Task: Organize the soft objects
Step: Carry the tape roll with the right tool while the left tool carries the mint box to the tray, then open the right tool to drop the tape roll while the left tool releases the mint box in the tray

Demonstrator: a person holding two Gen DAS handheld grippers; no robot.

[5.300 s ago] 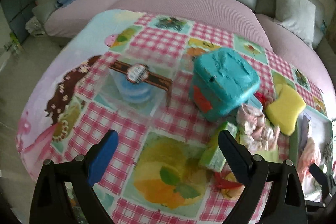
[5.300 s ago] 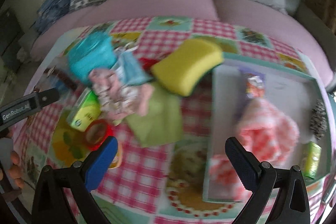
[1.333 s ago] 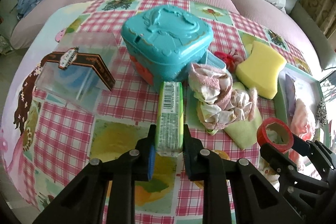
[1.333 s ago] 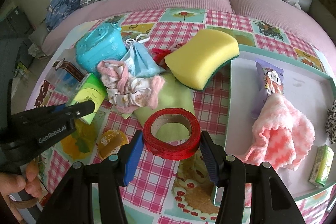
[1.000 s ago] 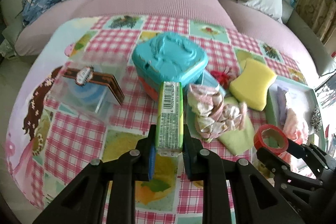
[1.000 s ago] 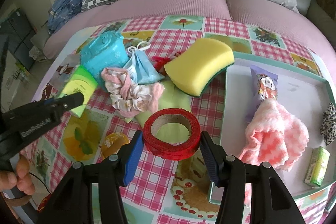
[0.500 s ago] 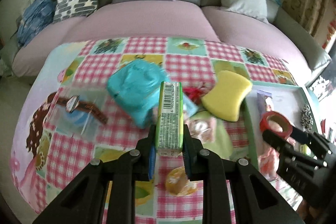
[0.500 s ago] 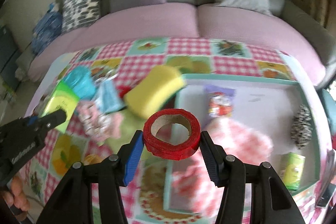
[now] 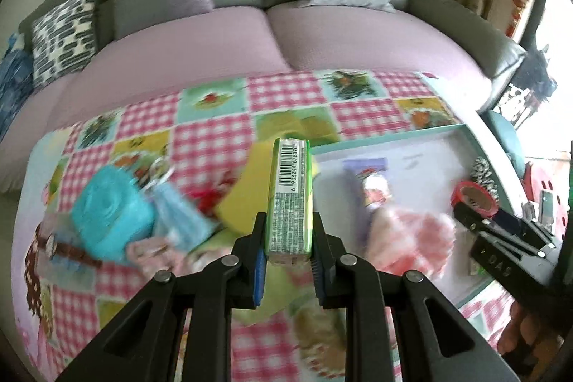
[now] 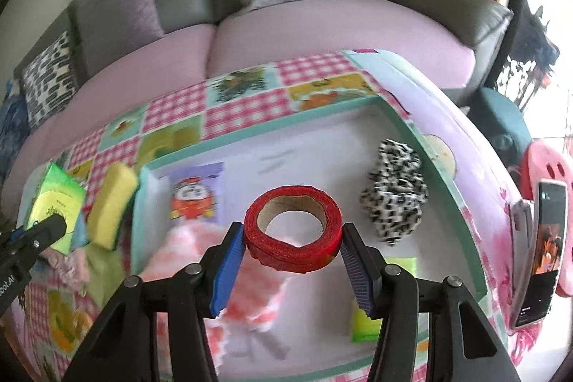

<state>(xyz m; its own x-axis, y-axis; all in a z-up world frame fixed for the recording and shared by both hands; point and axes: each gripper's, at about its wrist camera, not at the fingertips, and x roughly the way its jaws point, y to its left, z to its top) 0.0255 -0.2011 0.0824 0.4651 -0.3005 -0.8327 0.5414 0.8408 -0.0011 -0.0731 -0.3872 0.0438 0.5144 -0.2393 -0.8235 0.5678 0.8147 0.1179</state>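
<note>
My left gripper [image 9: 288, 251] is shut on a green tissue pack [image 9: 289, 196] with a barcode, held above the table near the left edge of the teal-rimmed tray [image 9: 394, 136]. My right gripper [image 10: 292, 247] is shut on a red tape roll [image 10: 293, 231], held over the tray [image 10: 250, 131]. In the tray lie a pink fluffy cloth [image 10: 247, 278], a purple cartoon packet [image 10: 195, 192], a leopard scrunchie [image 10: 395, 192] and a green pack [image 10: 372, 317]. The yellow sponge [image 10: 109, 206] lies left of the tray.
A teal box [image 9: 111, 210], a light blue pouch [image 9: 179, 213], a red item [image 9: 207, 199] and pink cloths [image 9: 150, 251] lie on the checked tablecloth at left. A phone [image 10: 540, 249] stands right of the tray. A pink sofa [image 9: 286, 38] runs behind the table.
Both grippers have swung to the right, toward the tray, each still holding its object. The red tape roll is now over the tray's middle.
</note>
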